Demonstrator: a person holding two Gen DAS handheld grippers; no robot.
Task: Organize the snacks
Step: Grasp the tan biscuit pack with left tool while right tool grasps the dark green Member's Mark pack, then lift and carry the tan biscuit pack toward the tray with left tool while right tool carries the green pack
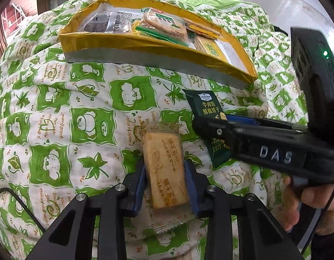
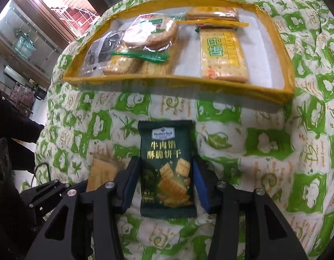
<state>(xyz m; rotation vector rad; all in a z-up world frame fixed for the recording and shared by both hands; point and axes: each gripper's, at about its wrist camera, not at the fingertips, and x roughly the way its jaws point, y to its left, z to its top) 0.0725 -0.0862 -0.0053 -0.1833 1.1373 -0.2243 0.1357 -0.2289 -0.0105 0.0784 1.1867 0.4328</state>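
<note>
A tan cracker in a clear wrapper (image 1: 164, 173) lies on the green-and-white quilt, and my left gripper (image 1: 164, 164) is shut on its two long sides. To its right a dark green biscuit packet (image 2: 167, 166) lies flat, with my right gripper (image 2: 166, 159) shut on its long edges. From the left wrist view the right gripper (image 1: 210, 121) comes in from the right, across that green packet (image 1: 207, 106). Beyond both stands a shallow yellow-rimmed tray (image 2: 167, 79) holding several wrapped crackers. The tan cracker (image 2: 101, 173) also shows in the right wrist view, at lower left.
The quilt (image 1: 58, 119) is soft and uneven and covers the whole surface. A hand (image 1: 297, 205) holds the right gripper's handle at lower right. A person in dark clothes (image 2: 6, 112) is at the far left edge. The tray has a bare white patch (image 2: 260, 49) on its right side.
</note>
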